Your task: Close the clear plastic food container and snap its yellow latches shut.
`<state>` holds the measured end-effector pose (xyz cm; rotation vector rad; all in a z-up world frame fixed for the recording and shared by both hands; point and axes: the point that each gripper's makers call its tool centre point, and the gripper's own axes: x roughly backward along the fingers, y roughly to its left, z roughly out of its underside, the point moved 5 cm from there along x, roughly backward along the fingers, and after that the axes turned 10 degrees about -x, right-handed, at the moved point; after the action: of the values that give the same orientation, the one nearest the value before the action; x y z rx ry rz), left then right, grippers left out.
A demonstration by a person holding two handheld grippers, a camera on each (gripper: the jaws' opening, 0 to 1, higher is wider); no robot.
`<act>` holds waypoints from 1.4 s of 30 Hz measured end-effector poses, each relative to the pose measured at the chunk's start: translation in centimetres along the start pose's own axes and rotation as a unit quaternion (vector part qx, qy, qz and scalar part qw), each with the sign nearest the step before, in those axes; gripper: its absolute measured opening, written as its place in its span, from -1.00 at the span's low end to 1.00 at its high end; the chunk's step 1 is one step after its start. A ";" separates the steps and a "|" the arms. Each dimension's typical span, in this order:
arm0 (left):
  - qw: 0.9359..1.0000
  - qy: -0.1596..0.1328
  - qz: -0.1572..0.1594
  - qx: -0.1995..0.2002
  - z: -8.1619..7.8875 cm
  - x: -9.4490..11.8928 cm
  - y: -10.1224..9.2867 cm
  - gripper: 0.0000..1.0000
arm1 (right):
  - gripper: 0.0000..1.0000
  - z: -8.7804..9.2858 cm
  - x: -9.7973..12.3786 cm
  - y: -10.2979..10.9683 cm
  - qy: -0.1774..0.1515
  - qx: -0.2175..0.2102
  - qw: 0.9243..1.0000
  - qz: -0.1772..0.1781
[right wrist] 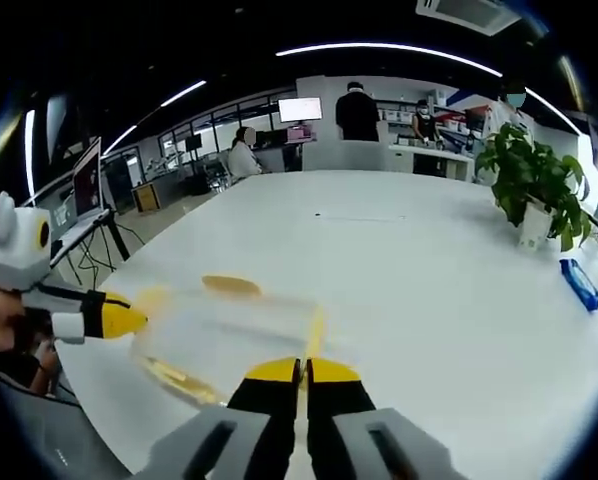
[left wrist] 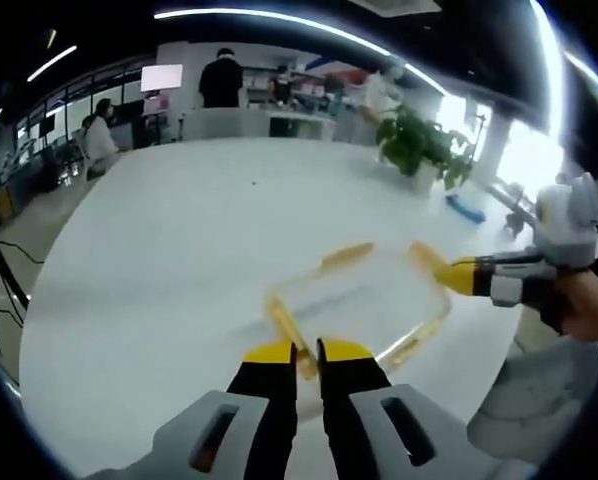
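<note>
Nearest the lens in the left gripper view, the left gripper (left wrist: 307, 352) rises from the bottom edge with its yellow-tipped black jaws drawn almost together, a narrow gap between them, at the near yellow latch (left wrist: 282, 325) of the clear plastic food container (left wrist: 359, 305); whether the tips pinch that latch cannot be told. The container lies on the white table (left wrist: 179, 260), its lid on, with further yellow latches at its far side (left wrist: 346, 256) and along its near right edge (left wrist: 414, 343). From the right of that view the right gripper (left wrist: 451, 276) enters, held in a person's hand (left wrist: 589, 305), its yellow tip touching the container's right-hand latch (left wrist: 426, 256). In the right gripper view the right gripper (right wrist: 303, 372) shows its jaws brought nearly closed over one yellow latch (right wrist: 316, 333) of the container (right wrist: 229, 330); contact cannot be confirmed, since motion blur softens the edges. The left gripper (right wrist: 114, 318) comes in from the left of this view, its yellow tip at the container's left side. A potted plant (right wrist: 532, 180) and a blue object (right wrist: 579, 284) stand well apart toward the table's far right. Seated and standing people (right wrist: 245, 152) and a lit monitor (right wrist: 300, 108) occupy the background.
</note>
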<state>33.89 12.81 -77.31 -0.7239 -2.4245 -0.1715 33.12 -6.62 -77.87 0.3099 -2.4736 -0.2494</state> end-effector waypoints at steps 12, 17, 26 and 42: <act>1.000 -0.004 0.003 0.003 0.2 0.0 0.1 -0.93 | -1.00 0.1 0.0 -0.1 -0.004 -0.011 1.000 -0.003; 1.000 -0.008 0.005 0.010 0.3 0.1 0.1 -0.93 | -1.00 0.0 0.0 0.0 -0.004 -0.008 1.000 -0.004; 1.000 -0.007 0.006 -0.003 0.5 0.3 0.8 -0.73 | -0.85 -0.5 0.3 -1.4 -0.019 -0.018 0.999 0.022; 0.997 -0.019 0.026 0.076 0.5 0.2 1.1 -0.49 | -0.60 -0.5 0.2 -0.8 -0.015 -0.031 0.999 -0.020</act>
<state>34.08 13.99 -77.62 -0.7250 -2.4204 0.0461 33.39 -7.54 -77.60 0.3319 -2.4849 -0.3487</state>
